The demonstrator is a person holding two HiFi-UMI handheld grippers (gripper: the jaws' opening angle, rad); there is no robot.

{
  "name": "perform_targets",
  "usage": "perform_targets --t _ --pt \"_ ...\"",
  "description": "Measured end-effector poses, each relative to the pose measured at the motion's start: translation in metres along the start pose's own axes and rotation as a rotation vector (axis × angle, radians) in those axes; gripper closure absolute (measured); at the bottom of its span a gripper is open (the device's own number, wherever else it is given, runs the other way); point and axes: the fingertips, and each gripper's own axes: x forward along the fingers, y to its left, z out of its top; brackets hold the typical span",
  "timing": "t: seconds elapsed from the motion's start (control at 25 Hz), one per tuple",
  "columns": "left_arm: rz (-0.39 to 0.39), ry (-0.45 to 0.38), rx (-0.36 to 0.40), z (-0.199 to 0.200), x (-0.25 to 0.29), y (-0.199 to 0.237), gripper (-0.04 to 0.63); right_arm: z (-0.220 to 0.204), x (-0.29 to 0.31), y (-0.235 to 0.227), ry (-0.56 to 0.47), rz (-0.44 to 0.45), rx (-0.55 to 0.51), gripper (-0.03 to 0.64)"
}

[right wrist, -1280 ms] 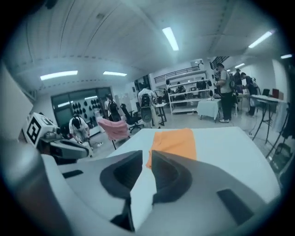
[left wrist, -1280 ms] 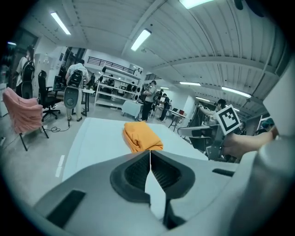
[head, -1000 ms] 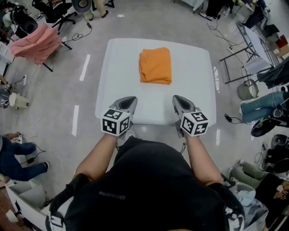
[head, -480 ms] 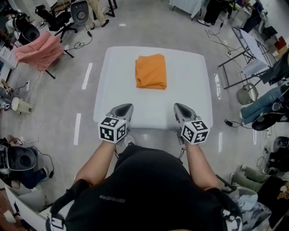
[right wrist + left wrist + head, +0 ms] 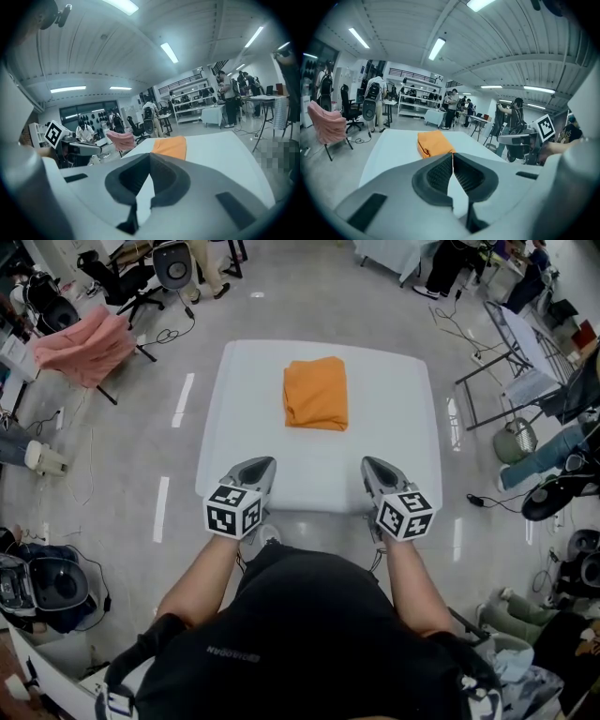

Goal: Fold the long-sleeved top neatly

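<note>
the folded top (image 5: pixel 316 393) is plain orange and the tabletop (image 5: pixel 403 437) under it white. the left claw (image 5: pixel 258 465) and right claw (image 5: pixel 372 465) are grey with dark pads. their marker cubes (image 5: pixel 232 510) show black-and-white squares. the cloth (image 5: pixel 82 343) on a chair is pink and the floor (image 5: pixel 122 456) pale grey.

grey floor (image 5: pixel 112 456), ceiling strip lights (image 5: pixel 437 47), chairs (image 5: pixel 112 282)

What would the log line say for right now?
orange top: folded, on table | left gripper: shut, empty | right gripper: shut, empty | both: apart from top | fold: looks done
</note>
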Motion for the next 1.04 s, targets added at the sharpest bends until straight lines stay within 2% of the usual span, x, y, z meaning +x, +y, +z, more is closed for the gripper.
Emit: perform_targets --t 1.04 --pt "0.014 0.017 -0.004 0.003 0.011 0.009 0.586 -0.007 0.013 -0.011 0.055 0.002 0.035 0.614"
